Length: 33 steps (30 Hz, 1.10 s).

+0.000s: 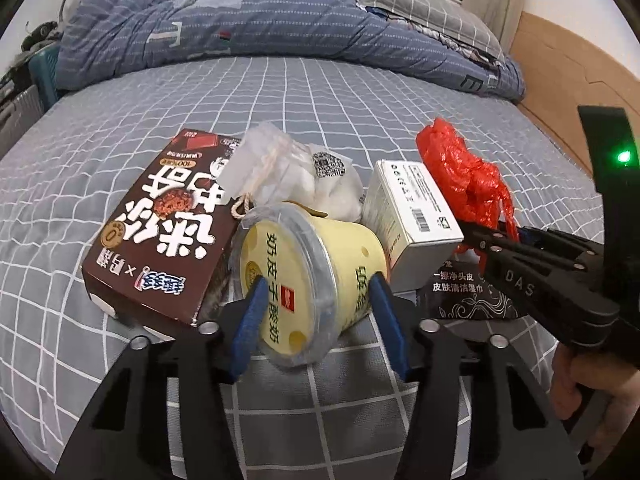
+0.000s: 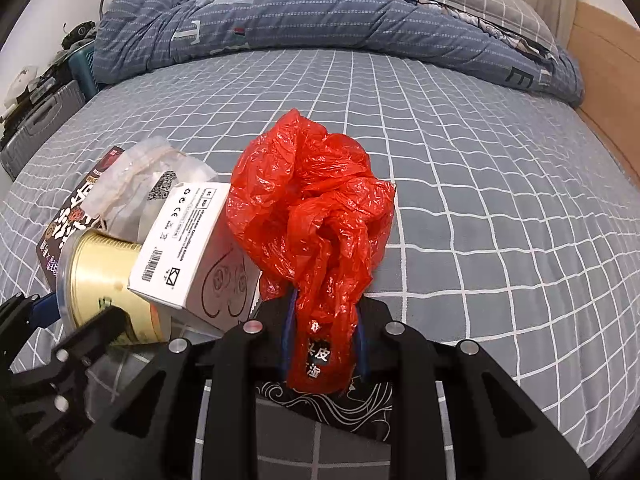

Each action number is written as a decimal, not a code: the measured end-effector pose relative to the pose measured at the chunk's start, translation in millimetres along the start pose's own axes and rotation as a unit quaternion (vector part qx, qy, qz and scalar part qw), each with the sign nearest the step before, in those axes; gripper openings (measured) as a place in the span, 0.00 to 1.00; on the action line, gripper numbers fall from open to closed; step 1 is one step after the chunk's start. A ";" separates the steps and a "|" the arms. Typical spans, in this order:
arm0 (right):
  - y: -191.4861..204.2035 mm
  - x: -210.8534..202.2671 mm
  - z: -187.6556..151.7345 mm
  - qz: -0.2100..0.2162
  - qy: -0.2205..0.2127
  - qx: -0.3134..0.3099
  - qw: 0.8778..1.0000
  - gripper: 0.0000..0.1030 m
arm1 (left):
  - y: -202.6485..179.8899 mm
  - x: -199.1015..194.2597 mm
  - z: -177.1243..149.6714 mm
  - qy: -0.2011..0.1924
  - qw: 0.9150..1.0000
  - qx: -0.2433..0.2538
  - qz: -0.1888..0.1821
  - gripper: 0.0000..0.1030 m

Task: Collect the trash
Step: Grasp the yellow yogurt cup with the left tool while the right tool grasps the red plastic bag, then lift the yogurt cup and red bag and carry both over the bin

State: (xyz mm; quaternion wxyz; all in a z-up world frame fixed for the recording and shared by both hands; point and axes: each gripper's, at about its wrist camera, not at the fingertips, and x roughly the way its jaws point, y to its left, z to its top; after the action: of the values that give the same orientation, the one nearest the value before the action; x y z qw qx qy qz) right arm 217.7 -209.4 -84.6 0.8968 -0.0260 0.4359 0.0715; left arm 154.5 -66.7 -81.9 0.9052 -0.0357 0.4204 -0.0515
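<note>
A bed point(image 1: 400, 120) covered by a grey sheet with a white grid pattern fills both views. A rumpled blue quilt point(image 1: 240, 24) lies along its far side, with a grey checked pillow point(image 1: 432, 0) at the far right. Near the front, a cluster of items lies on the sheet: a brown food box point(image 1: 160, 232), a yellow yoghurt cup point(image 1: 316, 276) on its side just beside it, a white plastic bag point(image 1: 304, 176) behind, a small white carton point(image 1: 412, 216) tilted, and a flat black wipes packet point(image 1: 460, 292).
</note>
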 end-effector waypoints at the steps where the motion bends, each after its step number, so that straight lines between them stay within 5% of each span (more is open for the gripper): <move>1: 0.0 0.1 0.0 0.000 0.000 0.000 1.000 0.22 | 0.8 -0.8 0.4 -0.001 1.000 -0.001 -0.001 0.45; 14: 0.1 -7.5 0.9 -0.002 -0.008 -0.002 1.000 0.22 | 6.8 -21.9 8.0 -0.004 1.000 -0.011 -0.010 0.18; 33: 12.2 -44.2 -23.5 -0.016 -0.022 -0.012 1.000 0.22 | 10.0 -61.8 2.0 -0.022 0.999 -0.008 -0.026 0.13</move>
State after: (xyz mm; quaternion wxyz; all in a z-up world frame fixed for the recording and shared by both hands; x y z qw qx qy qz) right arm 170.7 -204.6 -64.2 0.9068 -0.0420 0.4147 0.0626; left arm 117.0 -49.1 -34.9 0.9123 -0.0549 0.3998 -0.0704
